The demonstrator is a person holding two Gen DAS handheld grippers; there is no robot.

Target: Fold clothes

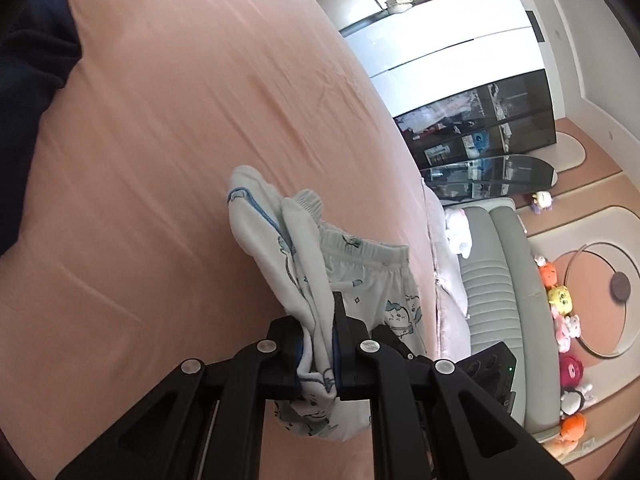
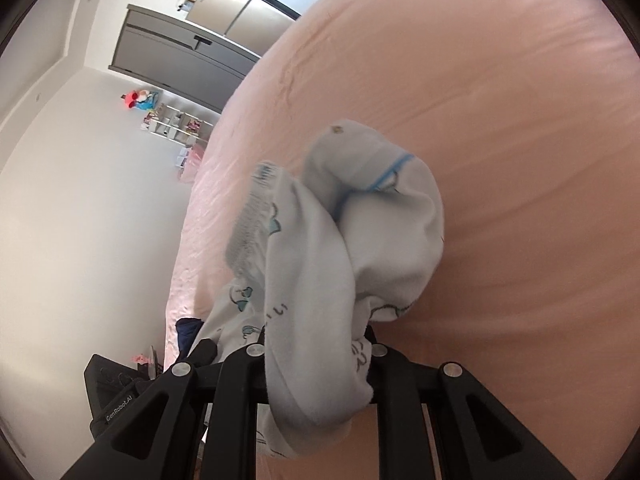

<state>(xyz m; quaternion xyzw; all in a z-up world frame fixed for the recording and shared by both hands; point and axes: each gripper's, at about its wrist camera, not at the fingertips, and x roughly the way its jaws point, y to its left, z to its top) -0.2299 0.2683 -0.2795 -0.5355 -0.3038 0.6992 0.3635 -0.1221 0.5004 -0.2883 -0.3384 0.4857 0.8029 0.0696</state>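
Note:
A small white garment [image 1: 316, 280] with blue cartoon prints and an elastic waistband hangs above the pink bed sheet [image 1: 160, 140]. My left gripper [image 1: 318, 344] is shut on a bunched part of it, and cloth spills out above and below the jaws. In the right wrist view the same white garment [image 2: 352, 248] bulges forward, with a blue seam line across it. My right gripper [image 2: 320, 356] is shut on another bunched part, and the cloth hides its fingertips. The pink bed sheet [image 2: 500, 120] fills the space beyond it.
A dark blue cloth [image 1: 28, 92] lies at the sheet's left edge. To the right stand a grey padded headboard [image 1: 492, 280], plush toys [image 1: 568, 320] and a dark glass cabinet [image 1: 480, 128]. A white wall, grey wardrobe [image 2: 180, 60] and small shelf [image 2: 172, 124] are left of the bed.

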